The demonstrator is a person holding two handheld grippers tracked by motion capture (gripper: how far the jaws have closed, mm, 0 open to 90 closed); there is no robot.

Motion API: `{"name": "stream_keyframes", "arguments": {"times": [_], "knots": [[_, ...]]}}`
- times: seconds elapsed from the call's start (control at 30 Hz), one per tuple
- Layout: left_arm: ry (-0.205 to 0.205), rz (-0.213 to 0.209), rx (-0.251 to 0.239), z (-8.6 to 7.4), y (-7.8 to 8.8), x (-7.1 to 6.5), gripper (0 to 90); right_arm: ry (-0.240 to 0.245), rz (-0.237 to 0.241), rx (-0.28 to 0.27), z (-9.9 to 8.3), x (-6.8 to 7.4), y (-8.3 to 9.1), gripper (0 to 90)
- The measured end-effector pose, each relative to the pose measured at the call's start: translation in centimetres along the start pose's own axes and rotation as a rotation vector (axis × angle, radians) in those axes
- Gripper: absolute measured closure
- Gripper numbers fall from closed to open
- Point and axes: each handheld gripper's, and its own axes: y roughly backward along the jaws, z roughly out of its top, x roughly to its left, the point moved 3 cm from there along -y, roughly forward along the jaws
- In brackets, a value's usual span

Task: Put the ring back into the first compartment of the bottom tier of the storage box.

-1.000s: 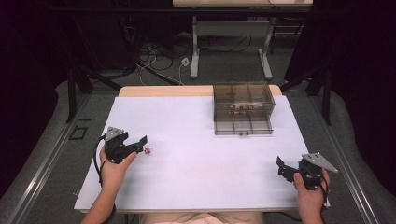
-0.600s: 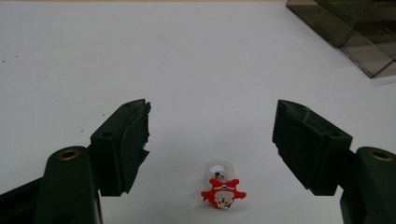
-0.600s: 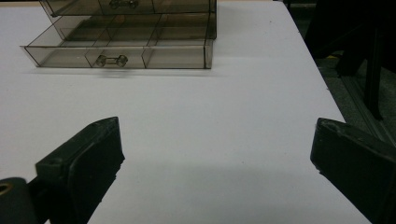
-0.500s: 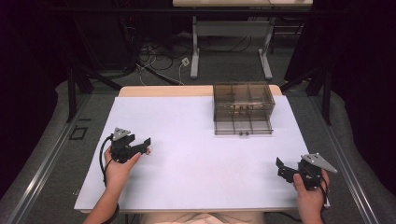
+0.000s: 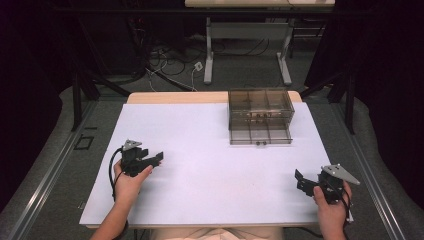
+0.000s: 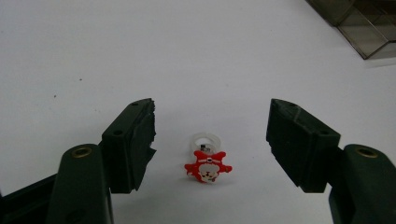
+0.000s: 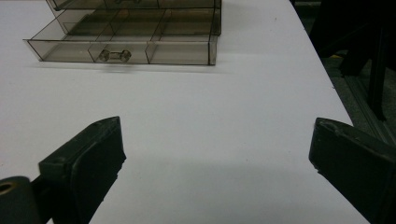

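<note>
Left gripper (image 6: 211, 140) over a small red Santa ring (image 6: 207, 164)

Its jaws are wide open and hold nothing. The ring lies on the white counter (image 6: 187, 56) right between them, untouched.

Each black claw (image 5: 151, 160) carries a grey three-cornered plate (image 5: 132, 144) and trailing black cable (image 5: 112, 170).

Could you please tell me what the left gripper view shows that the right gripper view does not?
The left gripper view has a small red toy ring lying on the table between its open jaws. The right gripper view has the organizer's pulled-out drawer with its handle, and the table's right edge with floor beyond. Both share the white table and part of the smoky plastic organizer.
</note>
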Motion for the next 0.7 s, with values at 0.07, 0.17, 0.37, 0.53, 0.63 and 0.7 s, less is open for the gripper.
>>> {"name": "stream_keyframes", "arguments": {"times": [0.07, 0.17, 0.37, 0.53, 0.63, 0.7], "knots": [[0.006, -0.007, 0.02, -0.09, -0.05, -0.01, 34.4, 0.0, 0.002, 0.008, -0.02, 0.0, 0.01, 3.1], [0.022, -0.01, 0.043, -0.21, -0.19, -0.11, 36.1, -0.001, 0.007, 0.005, -0.03, 0.03, -0.04, 3.4], [0.061, -0.02, 0.096, -0.28, -0.25, -0.01, 38.8, 0.005, 0.013, 0.008, -0.09, 0.06, -0.19, 3.6], [0.085, -0.022, 0.132, -0.42, -0.53, 0.14, 42.2, 0.002, 0.013, 0.013, -0.17, 0.09, -0.23, 3.6], [0.101, -0.022, 0.143, -0.55, -0.87, 0.16, 45.3, 0.004, 0.011, 0.024, -0.22, 0.1, -0.2, 3.6], [0.105, -0.029, 0.157, -0.58, -0.91, 0.21, 46.5, -0.002, 0.008, 0.029, -0.24, 0.18, -0.21, 3.7]]}}
